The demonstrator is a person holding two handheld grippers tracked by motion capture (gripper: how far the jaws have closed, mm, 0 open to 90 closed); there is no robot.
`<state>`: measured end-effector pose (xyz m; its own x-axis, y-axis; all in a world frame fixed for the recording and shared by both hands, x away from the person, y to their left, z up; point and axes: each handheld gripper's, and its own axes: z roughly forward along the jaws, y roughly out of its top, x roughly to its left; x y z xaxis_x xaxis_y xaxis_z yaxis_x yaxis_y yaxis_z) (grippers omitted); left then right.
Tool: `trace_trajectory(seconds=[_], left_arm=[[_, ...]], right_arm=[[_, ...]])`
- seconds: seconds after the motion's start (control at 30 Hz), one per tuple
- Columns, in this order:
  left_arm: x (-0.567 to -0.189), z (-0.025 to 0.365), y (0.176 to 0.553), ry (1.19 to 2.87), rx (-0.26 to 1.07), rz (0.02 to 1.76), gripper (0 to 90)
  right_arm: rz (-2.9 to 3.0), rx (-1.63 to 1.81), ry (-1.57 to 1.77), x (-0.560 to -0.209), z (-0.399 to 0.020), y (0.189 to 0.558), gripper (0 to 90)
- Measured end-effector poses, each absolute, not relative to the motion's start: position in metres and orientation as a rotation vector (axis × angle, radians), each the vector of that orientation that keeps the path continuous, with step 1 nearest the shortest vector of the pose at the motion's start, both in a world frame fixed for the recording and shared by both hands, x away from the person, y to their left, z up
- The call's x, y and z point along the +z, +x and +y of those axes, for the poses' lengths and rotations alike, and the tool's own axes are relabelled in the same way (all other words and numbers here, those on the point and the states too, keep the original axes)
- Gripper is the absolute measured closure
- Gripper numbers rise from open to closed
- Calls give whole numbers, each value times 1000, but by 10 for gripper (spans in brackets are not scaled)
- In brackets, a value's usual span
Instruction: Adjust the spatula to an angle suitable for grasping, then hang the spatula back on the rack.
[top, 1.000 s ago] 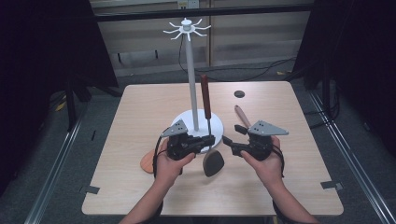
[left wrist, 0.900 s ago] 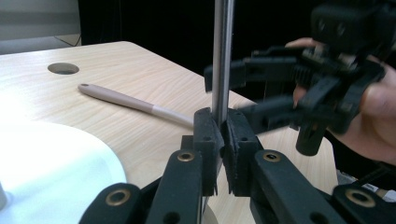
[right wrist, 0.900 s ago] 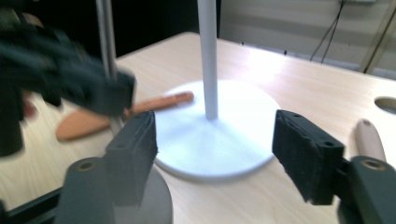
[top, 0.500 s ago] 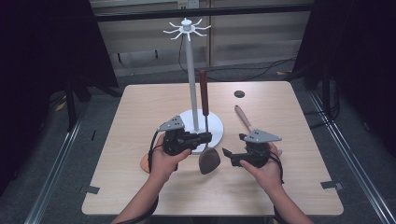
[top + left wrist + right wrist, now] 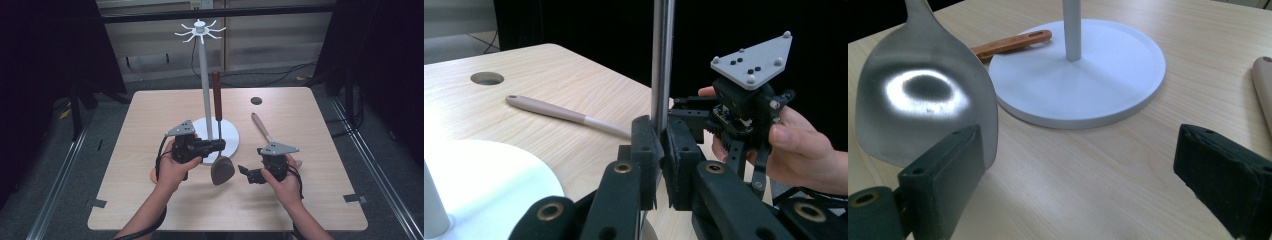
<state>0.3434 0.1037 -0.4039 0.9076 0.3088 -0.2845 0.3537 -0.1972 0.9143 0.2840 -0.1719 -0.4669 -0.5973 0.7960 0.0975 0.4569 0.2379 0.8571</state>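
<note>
My left gripper (image 5: 216, 146) (image 5: 663, 136) is shut on the thin metal shank (image 5: 662, 75) of a spatula and holds it upright. Its dark red handle (image 5: 216, 95) points up, and its grey blade (image 5: 222, 170) (image 5: 923, 95) hangs just over the table. My right gripper (image 5: 247, 173) (image 5: 1083, 165) is low beside the blade. Its jaws have just been opening and stand wide, with only bare table between the pads. The blade is close to its left pad (image 5: 948, 165), and I cannot tell whether they touch. In the left gripper view the right gripper (image 5: 744, 110) sits behind the shank.
A white stand (image 5: 204, 75) with hooks on top rises from a round base (image 5: 231, 135) (image 5: 1083, 75) just behind the spatula. A beige-handled utensil (image 5: 262, 127) (image 5: 554, 112) lies to the right of the base. An orange handle (image 5: 1013, 42) lies to the left. A hole (image 5: 256, 100) pierces the far tabletop.
The right gripper has sunk toward the table beside the blade and its jaws have spread wide. The left gripper and the spatula have stayed put.
</note>
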Motion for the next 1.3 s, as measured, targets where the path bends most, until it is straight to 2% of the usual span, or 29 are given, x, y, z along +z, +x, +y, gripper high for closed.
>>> trace_trajectory(seconds=[1.3], left_arm=[[-359, 110, 353, 1793, -33, 436, 847]], right_arm=[[2197, 1270, 1154, -469, -173, 284, 59]])
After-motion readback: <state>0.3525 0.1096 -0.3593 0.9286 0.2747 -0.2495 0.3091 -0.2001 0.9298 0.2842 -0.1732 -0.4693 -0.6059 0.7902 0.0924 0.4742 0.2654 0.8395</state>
